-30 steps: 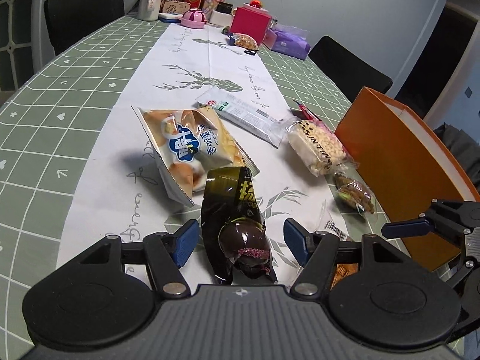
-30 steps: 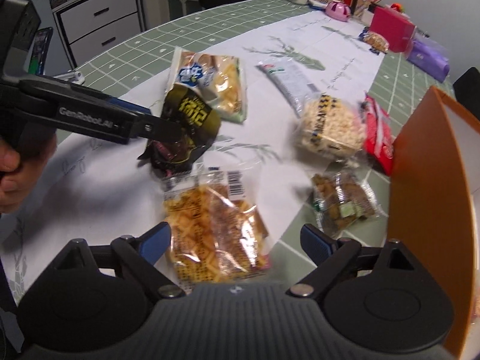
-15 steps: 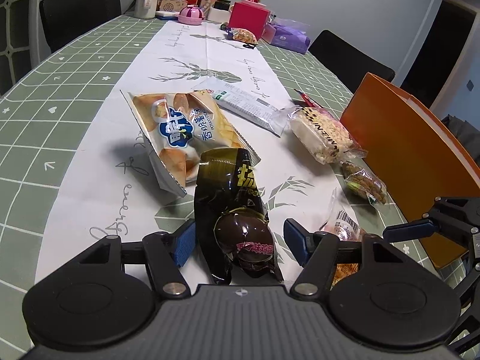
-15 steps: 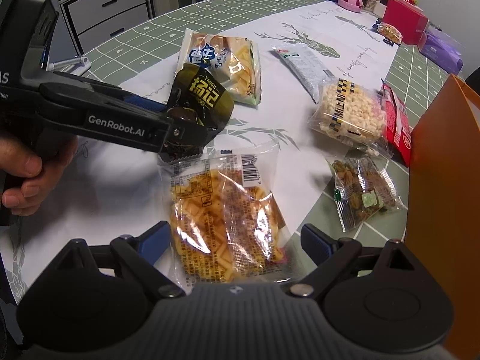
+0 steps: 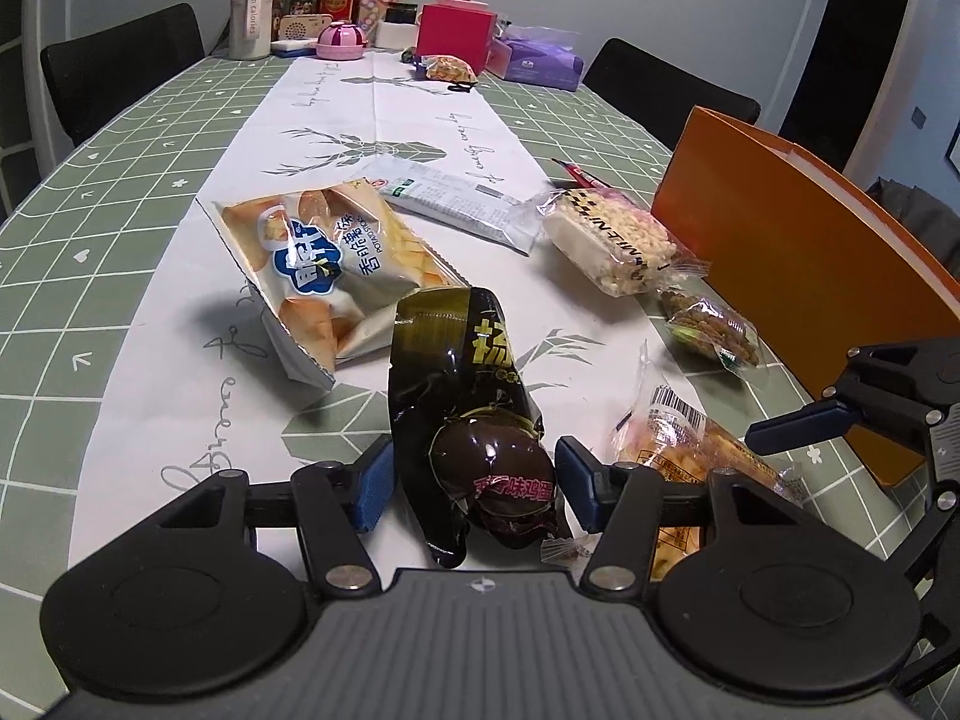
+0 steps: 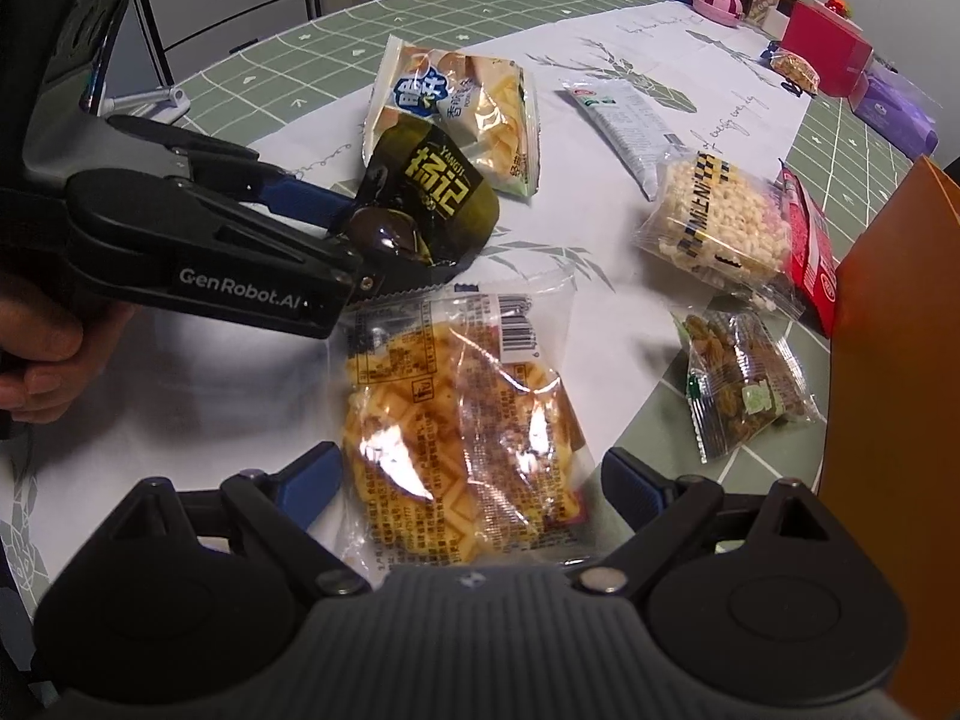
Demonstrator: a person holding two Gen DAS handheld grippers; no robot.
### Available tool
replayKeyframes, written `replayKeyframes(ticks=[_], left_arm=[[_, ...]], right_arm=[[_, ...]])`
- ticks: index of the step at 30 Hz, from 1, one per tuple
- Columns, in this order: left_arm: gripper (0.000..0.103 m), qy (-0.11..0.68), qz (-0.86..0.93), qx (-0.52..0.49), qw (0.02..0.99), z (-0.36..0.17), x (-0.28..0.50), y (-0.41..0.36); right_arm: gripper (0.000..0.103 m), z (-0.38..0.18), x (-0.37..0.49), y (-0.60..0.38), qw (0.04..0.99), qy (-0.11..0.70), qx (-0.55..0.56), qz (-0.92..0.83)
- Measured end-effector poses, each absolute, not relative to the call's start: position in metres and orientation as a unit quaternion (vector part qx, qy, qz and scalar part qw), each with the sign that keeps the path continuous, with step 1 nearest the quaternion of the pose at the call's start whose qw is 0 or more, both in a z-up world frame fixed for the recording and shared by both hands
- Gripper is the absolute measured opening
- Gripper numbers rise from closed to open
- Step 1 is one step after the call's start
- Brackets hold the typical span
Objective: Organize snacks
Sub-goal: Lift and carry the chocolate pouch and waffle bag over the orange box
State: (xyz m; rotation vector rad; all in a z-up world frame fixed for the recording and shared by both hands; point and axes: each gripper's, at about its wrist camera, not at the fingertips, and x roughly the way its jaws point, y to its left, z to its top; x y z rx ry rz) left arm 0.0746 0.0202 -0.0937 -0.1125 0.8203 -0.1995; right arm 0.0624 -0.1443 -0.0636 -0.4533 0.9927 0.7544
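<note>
Left wrist: my left hand-held gripper (image 5: 474, 483) just closing on dark egg packet (image 5: 480, 420), pads touching — right hand-held gripper (image 6: 471, 480) wide apart over waffle pack (image 6: 456, 420).

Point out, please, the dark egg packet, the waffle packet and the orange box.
dark egg packet (image 5: 480, 396), left wrist view, middle.
waffle packet (image 6: 456, 420), right wrist view, centre.
orange box (image 5: 798, 240), left wrist view, side wall.
</note>
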Motion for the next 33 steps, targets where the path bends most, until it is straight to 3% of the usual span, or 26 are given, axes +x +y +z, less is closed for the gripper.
replayKeyframes(ticks=[5, 10, 33], left_arm=[[0.064, 0.399, -0.099, -0.063, 0.909, -0.093, 0.075, 0.023], [0.064, 0.400, -0.100, -0.073, 0.908, -0.093, 0.075, 0.025], [0.059, 0.371, -0.103, -0.103, 0.917, -0.062, 0.068, 0.034]], right_arm=[[0.086, -0.064, 0.061, -0.143, 0.784, 0.463, -0.219, 0.351], [0.072, -0.059, 0.062, -0.144, 0.787, 0.461, -0.220, 0.346], [0.066, -0.030, 0.067, -0.159, 0.810, 0.437, -0.213, 0.327]])
